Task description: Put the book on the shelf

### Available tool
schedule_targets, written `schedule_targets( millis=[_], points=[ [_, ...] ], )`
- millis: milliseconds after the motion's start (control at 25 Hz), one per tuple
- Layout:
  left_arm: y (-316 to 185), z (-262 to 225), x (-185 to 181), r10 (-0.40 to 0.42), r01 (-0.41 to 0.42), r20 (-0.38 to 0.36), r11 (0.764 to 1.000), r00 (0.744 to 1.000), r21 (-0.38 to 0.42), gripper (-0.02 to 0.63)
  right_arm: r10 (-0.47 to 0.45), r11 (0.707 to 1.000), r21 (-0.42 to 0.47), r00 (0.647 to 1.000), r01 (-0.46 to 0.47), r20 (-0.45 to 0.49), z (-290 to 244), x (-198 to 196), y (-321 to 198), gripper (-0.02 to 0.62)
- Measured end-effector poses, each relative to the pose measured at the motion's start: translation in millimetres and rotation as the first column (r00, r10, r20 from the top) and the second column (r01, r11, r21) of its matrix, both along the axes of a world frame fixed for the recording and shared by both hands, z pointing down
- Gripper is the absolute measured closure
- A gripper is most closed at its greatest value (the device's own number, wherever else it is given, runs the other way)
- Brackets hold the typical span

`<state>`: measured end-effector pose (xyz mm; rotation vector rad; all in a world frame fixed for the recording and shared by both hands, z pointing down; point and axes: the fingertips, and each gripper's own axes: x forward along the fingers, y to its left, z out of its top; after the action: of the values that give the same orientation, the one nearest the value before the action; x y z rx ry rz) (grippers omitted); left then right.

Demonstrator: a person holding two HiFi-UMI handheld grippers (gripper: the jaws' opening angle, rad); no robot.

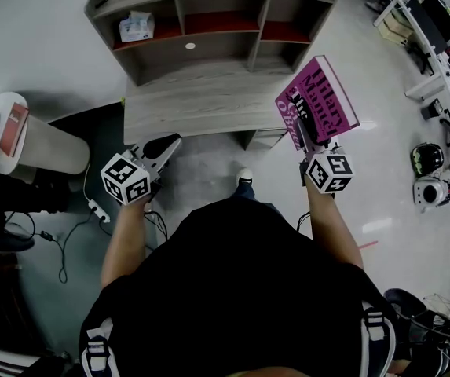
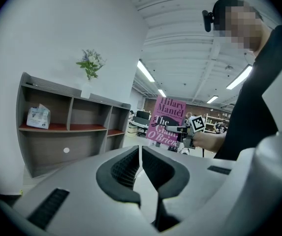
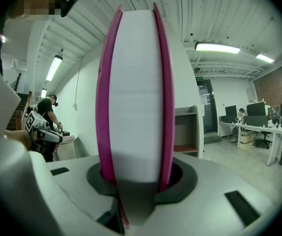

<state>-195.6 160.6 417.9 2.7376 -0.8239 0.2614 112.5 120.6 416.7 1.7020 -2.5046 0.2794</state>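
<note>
Holding the book (image 1: 319,100) near a lower corner, our right gripper (image 3: 133,181) has its jaws pressed on both pink covers, so the book stands up from the fingers in the air, with the shelf (image 1: 201,49) well beyond the fingertips. We judge it a light, floppy paperback with smooth covers, safer if gripped deeper. It reads "Hilary Mantel" and "The Giant O'Brien"; the jaws of our left gripper (image 2: 140,168) are together and empty.
</note>
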Motion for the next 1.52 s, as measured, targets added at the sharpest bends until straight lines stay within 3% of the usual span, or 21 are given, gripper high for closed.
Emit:
schedule_targets(
  millis=[1520],
  points=[
    [-88,10,24,-0.04,0.041,0.018,0.999,0.999,-0.031,0.572,-0.059,0.998,-0.033,0.998,0.059,0.006,18,14,-106,0.447]
  ],
)
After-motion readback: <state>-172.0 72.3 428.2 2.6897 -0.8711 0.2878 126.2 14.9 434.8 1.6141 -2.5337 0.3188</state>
